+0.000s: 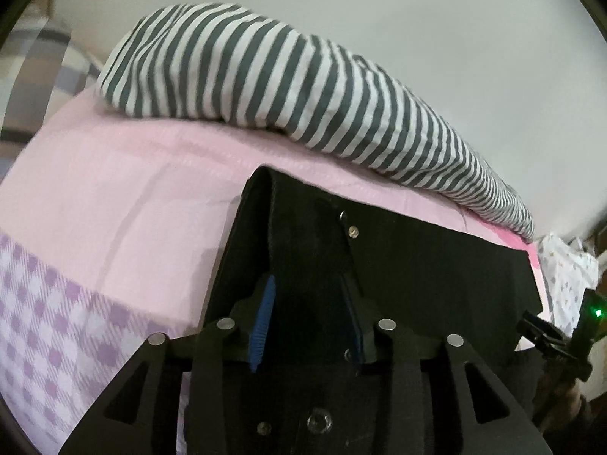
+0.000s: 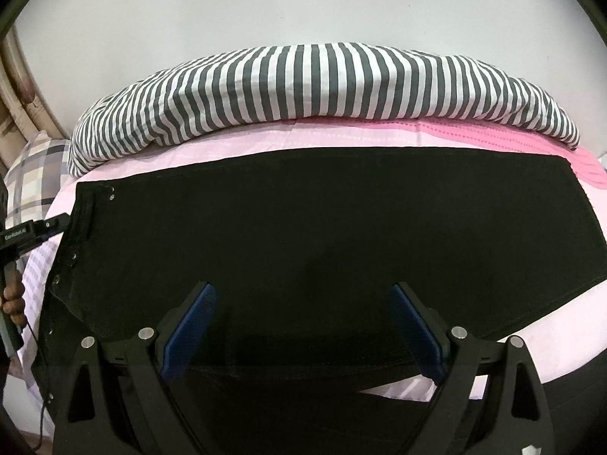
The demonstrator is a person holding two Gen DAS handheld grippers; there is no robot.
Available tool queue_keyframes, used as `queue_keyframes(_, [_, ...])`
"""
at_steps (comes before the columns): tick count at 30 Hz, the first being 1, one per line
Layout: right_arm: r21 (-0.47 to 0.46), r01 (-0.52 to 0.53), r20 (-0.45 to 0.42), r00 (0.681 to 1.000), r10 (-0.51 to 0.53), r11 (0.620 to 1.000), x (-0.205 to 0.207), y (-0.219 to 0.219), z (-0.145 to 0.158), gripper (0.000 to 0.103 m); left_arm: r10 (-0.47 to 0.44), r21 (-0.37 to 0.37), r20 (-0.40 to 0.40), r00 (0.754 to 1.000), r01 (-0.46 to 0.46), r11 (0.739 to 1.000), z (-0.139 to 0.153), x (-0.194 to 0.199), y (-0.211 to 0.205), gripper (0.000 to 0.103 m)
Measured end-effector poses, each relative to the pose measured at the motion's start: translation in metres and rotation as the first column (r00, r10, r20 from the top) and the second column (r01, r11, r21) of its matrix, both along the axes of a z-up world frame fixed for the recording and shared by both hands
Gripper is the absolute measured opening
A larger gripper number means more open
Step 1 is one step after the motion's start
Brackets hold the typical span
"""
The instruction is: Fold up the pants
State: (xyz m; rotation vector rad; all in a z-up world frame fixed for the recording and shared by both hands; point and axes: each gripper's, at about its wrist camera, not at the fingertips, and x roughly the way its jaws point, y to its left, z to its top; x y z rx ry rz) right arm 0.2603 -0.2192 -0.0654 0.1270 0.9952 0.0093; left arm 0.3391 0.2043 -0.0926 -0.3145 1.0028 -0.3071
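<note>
Black pants (image 2: 322,227) lie flat across a pink bed sheet (image 2: 227,148), waistband with metal rivets at the left. My left gripper (image 1: 309,288) stands at the waistband edge (image 1: 273,204), with black cloth between its blue pads; the jaws stand narrowly apart and I cannot tell if they pinch the cloth. My right gripper (image 2: 303,295) is open wide over the near edge of the pants, blue pads (image 2: 189,326) apart, nothing between them. The left gripper (image 2: 34,231) shows at the left of the right wrist view, the right gripper (image 1: 557,337) at the right of the left wrist view.
A grey-and-white striped duvet (image 2: 322,83) lies bunched along the far side of the bed against a white wall. A plaid pillow (image 2: 34,174) sits far left. A lilac checked sheet (image 1: 45,322) covers the near left part of the bed.
</note>
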Motion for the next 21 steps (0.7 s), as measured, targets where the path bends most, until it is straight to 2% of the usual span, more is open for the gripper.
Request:
queue_keyframes(3, [-0.003,-0.004,-0.001,1.000,0.004,1.000,-0.001,0.001,0.000,0.091,0.029,-0.018,-0.021,0.999,-0.030,0.999,-0.007,-0.003,0.006,0.043])
queue_keyframes(8, [-0.005,0.002,-0.002,1.000,-0.002,1.000,0.000,0.000,0.000,0.091,0.021,-0.093,-0.062,0.998,-0.027,0.995,-0.019,0.004,0.007,0.044])
queue_keyframes(10, [-0.006,0.002,-0.001,1.000,-0.002,1.000,0.000,0.001,0.000,0.091,0.010,-0.126,-0.078,0.997,-0.020,0.992,-0.024,0.012,0.003,0.044])
queue_keyframes(16, [-0.023,-0.003,-0.007,1.000,0.003,1.000,0.001,0.000,-0.002,0.091,0.015,-0.166,-0.065,0.998,-0.026,0.986,-0.022,0.044,-0.001,0.044])
queue_keyframes(21, [-0.028,-0.003,-0.009,1.000,0.003,1.000,0.006,-0.003,-0.004,0.091,0.009,-0.201,-0.089,0.996,-0.026,0.979,-0.022,0.070,-0.002,0.044])
